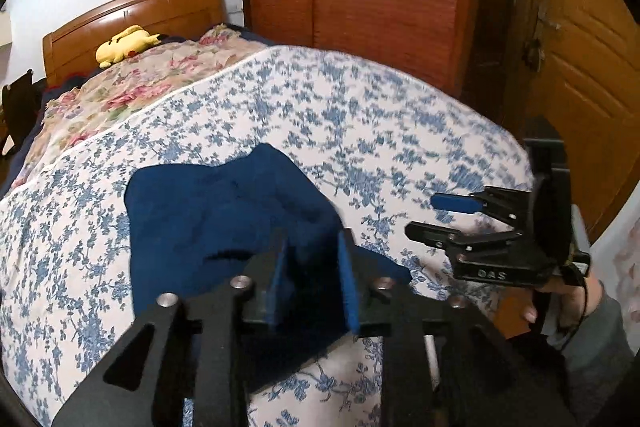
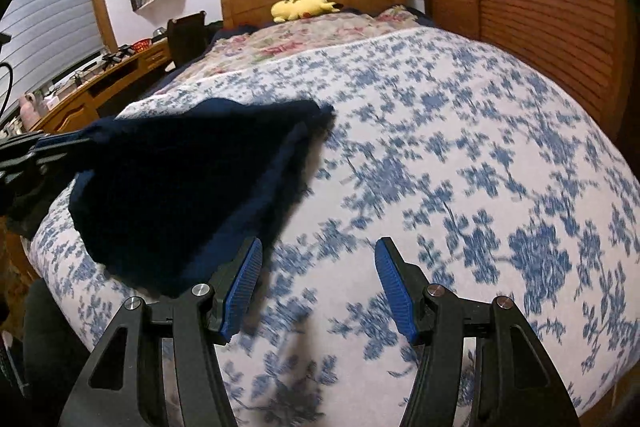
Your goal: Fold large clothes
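Left tongs [image 1: 312, 279] sit parted around a dark navy knitted garment [image 1: 208, 211] on the blue-flowered bed [image 1: 360, 131]; right tongs [image 2: 318, 283] gape empty.

Lying rumpled, partly folded: dark blue garment [image 1: 224, 211], on the floral bed [image 1: 400, 131], one corner pointing toward twelve o'clock.

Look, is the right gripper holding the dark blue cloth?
No, the right gripper stands open over the flowered bedspread, beside the dark blue cloth.
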